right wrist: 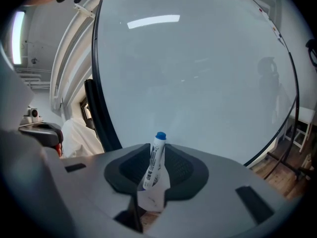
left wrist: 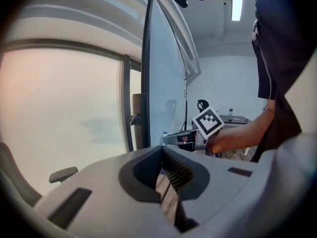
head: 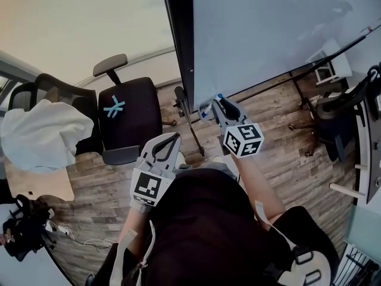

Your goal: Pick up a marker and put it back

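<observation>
A white marker with a blue cap (right wrist: pixel 154 158) stands upright between the jaws of my right gripper (right wrist: pixel 154 168), which is shut on it. In the head view this gripper (head: pixel 218 104) holds the marker (head: pixel 206 109) close to the lower left corner of the whiteboard (head: pixel 268 28). The board (right wrist: pixel 198 73) fills the right gripper view behind the cap. My left gripper (head: pixel 171 138) hangs lower and to the left, jaws shut with nothing between them. The left gripper view shows its closed pads (left wrist: pixel 171 171) and, beyond them, the right gripper (left wrist: pixel 184 138) at the board's edge (left wrist: pixel 148 83).
A black office chair with a blue tape cross (head: pixel 128 115) stands left of the board's stand (head: pixel 189 121). A chair draped in white cloth (head: pixel 44 130) is further left. Another chair (head: pixel 339 109) and a white shelf (head: pixel 330 67) are at right. Cables and a dark bag (head: pixel 27 228) lie lower left.
</observation>
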The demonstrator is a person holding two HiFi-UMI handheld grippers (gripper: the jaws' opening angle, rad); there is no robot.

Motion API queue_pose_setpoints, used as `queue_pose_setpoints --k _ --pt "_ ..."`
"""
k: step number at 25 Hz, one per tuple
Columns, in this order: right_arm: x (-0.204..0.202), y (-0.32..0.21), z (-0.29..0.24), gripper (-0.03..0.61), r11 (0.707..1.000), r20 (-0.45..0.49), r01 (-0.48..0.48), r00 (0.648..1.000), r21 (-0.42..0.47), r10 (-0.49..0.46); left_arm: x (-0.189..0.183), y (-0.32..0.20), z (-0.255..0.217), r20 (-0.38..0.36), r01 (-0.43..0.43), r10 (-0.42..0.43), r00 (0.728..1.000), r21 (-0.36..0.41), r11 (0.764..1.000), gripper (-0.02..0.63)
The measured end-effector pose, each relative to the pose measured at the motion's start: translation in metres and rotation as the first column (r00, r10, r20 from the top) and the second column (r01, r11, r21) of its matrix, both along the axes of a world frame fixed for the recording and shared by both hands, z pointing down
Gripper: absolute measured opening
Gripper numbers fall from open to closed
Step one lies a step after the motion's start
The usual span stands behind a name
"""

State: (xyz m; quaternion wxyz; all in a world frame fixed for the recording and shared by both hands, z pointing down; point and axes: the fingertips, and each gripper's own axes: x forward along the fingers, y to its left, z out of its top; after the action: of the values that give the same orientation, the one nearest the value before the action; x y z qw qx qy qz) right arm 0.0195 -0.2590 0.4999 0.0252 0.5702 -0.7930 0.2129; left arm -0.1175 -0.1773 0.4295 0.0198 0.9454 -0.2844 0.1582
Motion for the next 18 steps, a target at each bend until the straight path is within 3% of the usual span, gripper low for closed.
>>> queue_pose_setpoints --k 18 --pt "0.009 0.006 -0.021 0.080 0.999 0.039 -0.043 0.998 0.021 0.042 0.009 -0.013 -0.003 -0.033 -0.037 0.037 0.999 0.000 0.999 0.006"
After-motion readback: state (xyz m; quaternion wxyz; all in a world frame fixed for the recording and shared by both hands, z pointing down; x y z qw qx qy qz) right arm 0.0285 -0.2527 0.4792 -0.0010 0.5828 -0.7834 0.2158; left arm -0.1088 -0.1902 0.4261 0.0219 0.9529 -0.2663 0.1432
